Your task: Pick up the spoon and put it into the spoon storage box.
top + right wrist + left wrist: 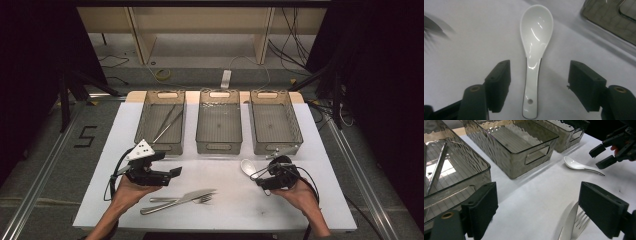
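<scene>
On the left of the white table [310, 200], the left gripper [172, 172] rests low in the person's left hand [131, 192], its jaws spread wide with nothing between them; in the left gripper view the bare table surface shows between the 2 black pads. Just near of it lie a knife [182, 200] and a fork [192, 199], side by side and touching, handles pointing left.

Along the far side stand 3 smoky clear bins. The left bin [161, 145] holds a pair of thin metal tongs [167, 124]; the middle bin [219, 146] stands just beside it, and the right bin [276, 146] beyond that.

Right of centre, a white ceramic spoon [534, 50] lies flat on the table, just near of the gap between the middle and right bins, its bowl toward the far left and its handle toward the right gripper [539, 86]. In the right gripper view the handle lies between the 2 jaws, roughly midway, with clear gaps on both sides; the pads do not touch it. The jaws stand fairly wide around the handle.
</scene>
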Tool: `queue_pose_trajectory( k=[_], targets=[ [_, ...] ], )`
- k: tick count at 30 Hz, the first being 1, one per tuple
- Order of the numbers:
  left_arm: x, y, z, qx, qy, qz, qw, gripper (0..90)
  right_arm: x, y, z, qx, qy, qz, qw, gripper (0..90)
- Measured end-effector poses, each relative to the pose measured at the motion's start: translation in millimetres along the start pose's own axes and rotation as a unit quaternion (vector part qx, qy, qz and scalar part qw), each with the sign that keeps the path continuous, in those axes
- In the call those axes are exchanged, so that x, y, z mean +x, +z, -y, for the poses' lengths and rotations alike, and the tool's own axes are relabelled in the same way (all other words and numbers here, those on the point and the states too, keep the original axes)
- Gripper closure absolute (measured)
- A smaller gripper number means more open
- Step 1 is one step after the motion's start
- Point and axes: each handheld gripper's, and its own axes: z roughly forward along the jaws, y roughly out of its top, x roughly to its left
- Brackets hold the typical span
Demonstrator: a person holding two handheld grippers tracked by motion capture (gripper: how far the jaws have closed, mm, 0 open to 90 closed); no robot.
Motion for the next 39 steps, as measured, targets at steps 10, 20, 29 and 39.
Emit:
queue_pose_trajectory(
  k=[10, 20, 29, 39],
  targets=[
    [-3.3, -2.4, 2.7, 0.002, 0.004, 0.003, 1.0000, 15.4, 5.3, 8.3, -4.8, 0.030, -0.014, 0.009, 0.9994, 55.0],
    [-5.2, -2.1, 4.3, 0.005, 0.006, 0.004, 1.0000, 15.4, 8.8, 21.3, -9.1, 0.065, -0.026, 0.008, 0.9975, 69.4],
    [-5.4, -2.2, 4.3, 0.004, 0.006, 0.005, 1.0000, 15.4, 9.9, 24.0, -9.4, 0.073, -0.030, 0.015, 0.9968, 74.5],
    [-6.1, -1.5, 4.7, 0.006, 0.011, 0.005, 0.9999, 15.5, 12.2, 25.1, -11.8, 0.082, -0.039, 0.022, 0.9956, 75.9]
  ],
)
